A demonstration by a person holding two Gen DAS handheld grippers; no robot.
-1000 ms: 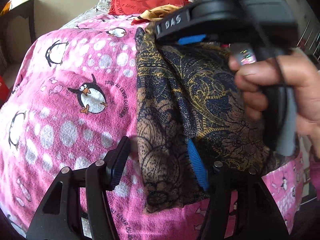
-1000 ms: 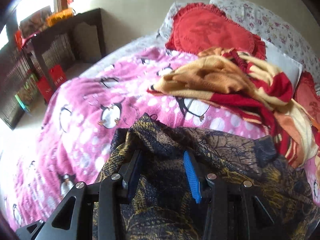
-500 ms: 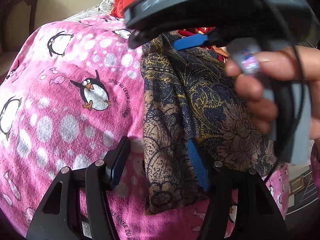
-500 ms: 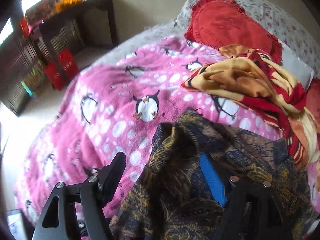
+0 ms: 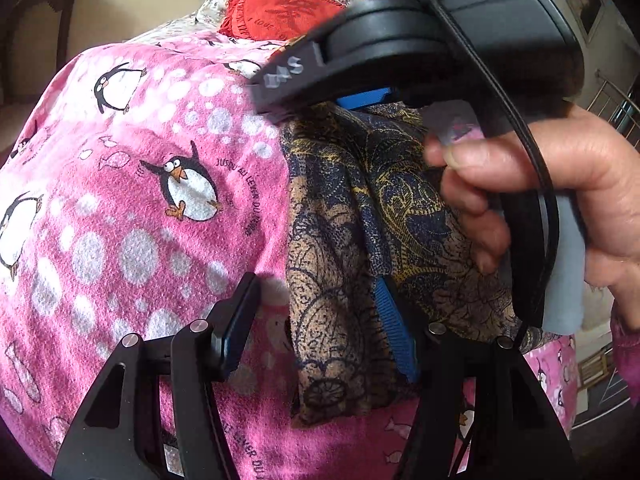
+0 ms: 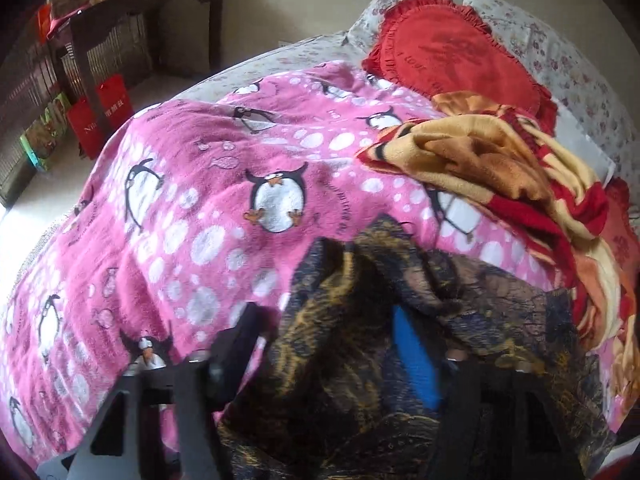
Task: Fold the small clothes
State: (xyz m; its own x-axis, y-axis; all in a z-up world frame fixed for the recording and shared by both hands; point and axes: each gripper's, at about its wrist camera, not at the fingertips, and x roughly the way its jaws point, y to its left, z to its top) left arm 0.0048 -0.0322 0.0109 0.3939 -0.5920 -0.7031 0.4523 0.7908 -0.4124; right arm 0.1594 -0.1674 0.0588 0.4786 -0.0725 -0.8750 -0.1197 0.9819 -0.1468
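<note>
Shifted sideways, the right claw [image 6: 324,356] is closing on the patterned cloth [image 5: 384,216] while the left claw [image 5: 316,332] stands open astride its hem; next, fold across.

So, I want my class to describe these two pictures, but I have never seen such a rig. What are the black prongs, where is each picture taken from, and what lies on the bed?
There is no robot: a person holds a two-finger claw in each hand, each with a camera looking along its fingers. The left claw sees the hand gripping the right claw. The right claw's own view looks up the bed. A dark patterned cloth lies on a pink penguin blanket. It passes between both claws; the left looks open, while the right's jaws are closing. Behind lie a yellow and red blanket and a red cushion.
</note>
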